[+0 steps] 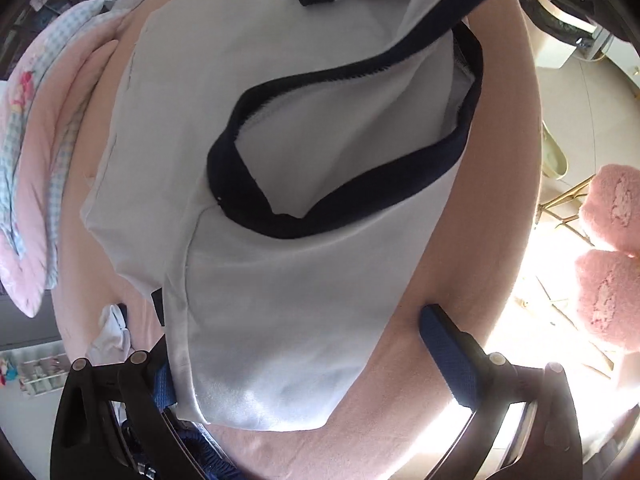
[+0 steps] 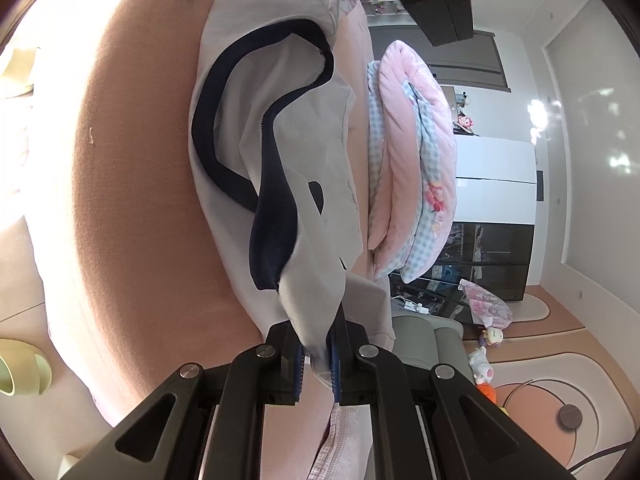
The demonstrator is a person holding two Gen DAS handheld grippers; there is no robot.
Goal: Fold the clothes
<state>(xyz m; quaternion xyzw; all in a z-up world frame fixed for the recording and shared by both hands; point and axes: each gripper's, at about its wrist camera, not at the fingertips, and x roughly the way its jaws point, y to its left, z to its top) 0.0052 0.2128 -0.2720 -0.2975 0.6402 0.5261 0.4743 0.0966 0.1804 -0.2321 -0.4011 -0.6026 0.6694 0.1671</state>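
Pink bed sheet (image 1: 400, 360) carries all items | folded pink-and-check quilt (image 2: 416, 152) along far edge | white navy-trimmed shirt (image 1: 280, 120) spread mid-surface | right gripper (image 2: 316, 356) clamped on shirt hem | left gripper (image 1: 304, 352) wide, shirt edge between fingers, unpinched.

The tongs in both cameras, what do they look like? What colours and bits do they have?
Both tongs are black, with angular linkage arms joined by round silver rivets. The left tongs have flat fingers faced with blue, bumpy-textured pads. The right tongs have the same black links, triangular cut-outs and blue pads. No cables, labels or sleeves show.
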